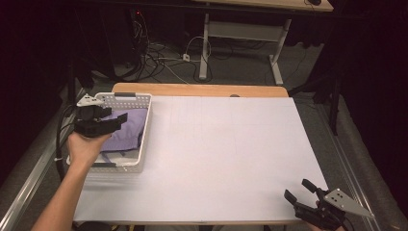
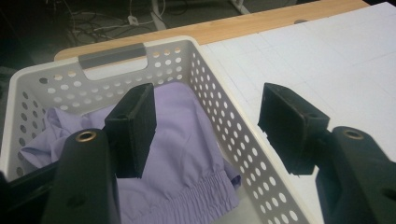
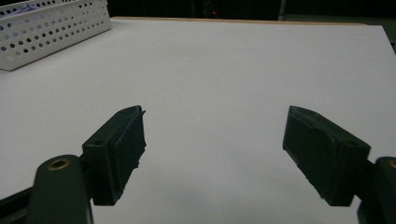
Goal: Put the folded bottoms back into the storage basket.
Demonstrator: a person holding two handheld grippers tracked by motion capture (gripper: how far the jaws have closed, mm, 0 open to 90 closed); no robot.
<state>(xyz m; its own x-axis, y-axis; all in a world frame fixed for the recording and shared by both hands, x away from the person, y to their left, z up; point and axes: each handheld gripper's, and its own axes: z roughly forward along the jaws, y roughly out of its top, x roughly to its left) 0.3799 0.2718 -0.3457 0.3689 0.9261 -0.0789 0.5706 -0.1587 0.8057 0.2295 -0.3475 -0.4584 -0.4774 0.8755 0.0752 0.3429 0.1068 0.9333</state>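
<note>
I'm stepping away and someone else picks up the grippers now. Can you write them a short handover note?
Left gripper: open, holding nothing, above the basket at the table's left edge.
Right gripper: open, empty, over bare white table at the near right corner.
Things: a purple garment lies crumpled inside the basket, elastic hem towards the near end.
Done: the garment appears to be in the basket and released.
Left: probably just withdraw the left gripper; I see no other clothes on the table.

Perforated plastic basket (image 2: 219, 116) holds soft lilac cloth (image 2: 182, 154).
</note>
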